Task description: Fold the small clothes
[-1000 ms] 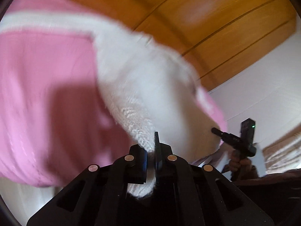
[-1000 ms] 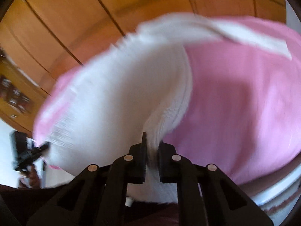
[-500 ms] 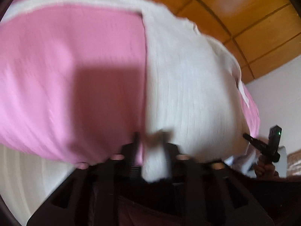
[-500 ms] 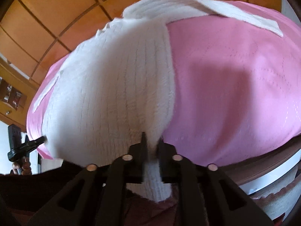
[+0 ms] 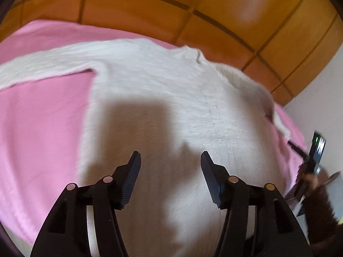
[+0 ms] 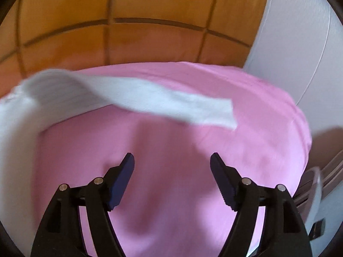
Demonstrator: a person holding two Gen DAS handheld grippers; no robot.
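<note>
Release on both sides: my left gripper (image 5: 170,171) and right gripper (image 6: 172,173), clamped on the white knitted jumper (image 5: 171,98) a second ago, are opening empty. Jumper lies spread across the pink sheet (image 6: 193,150), ready for folding.

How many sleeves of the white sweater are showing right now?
2. One sleeve stretches left across the pink cloth in the left wrist view; the other sleeve stretches right in the right wrist view.
</note>
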